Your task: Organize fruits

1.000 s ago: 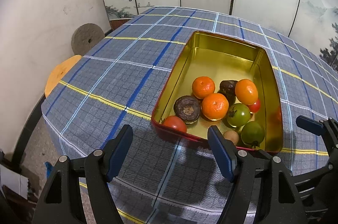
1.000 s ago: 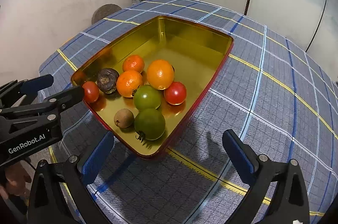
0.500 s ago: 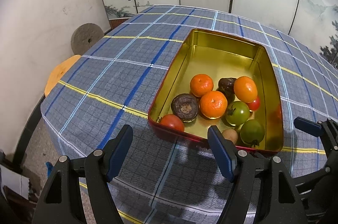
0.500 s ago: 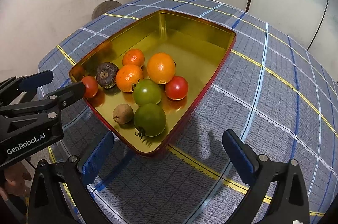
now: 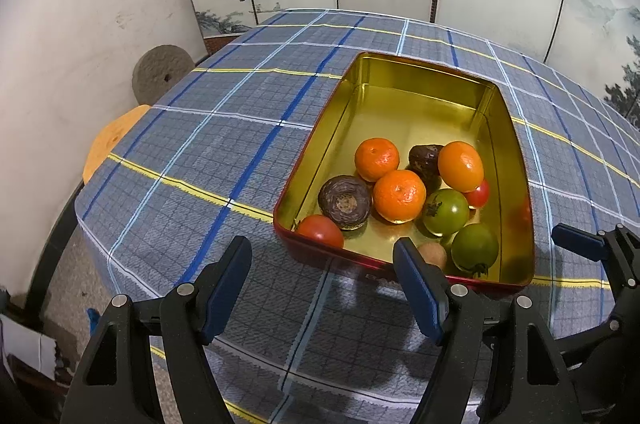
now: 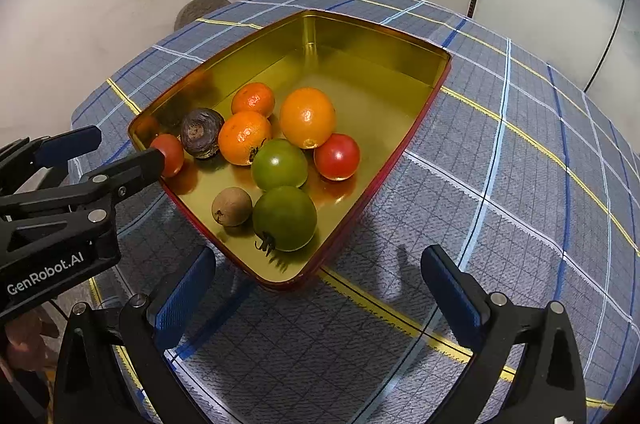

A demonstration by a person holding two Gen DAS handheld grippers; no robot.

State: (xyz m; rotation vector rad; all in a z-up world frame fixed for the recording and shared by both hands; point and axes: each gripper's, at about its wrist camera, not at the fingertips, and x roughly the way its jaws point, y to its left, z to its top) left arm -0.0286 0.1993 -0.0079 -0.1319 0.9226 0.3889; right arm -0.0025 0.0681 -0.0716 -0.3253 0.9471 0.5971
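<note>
Hovering both claws spread wide and holding nothing, you are keeping the left claw (image 5: 322, 280) just short of the tin's (image 5: 516, 143) near wall and the right claw (image 6: 316, 288) off its near corner, presumably leaving room to reach in; the fruits (image 6: 276, 143) are all lying inside the tin, bunched at its near end, its far half bare; whether they are being gathered or taken out, I cannot tell; the tin is resting on the checked surface (image 5: 200, 151).
</note>
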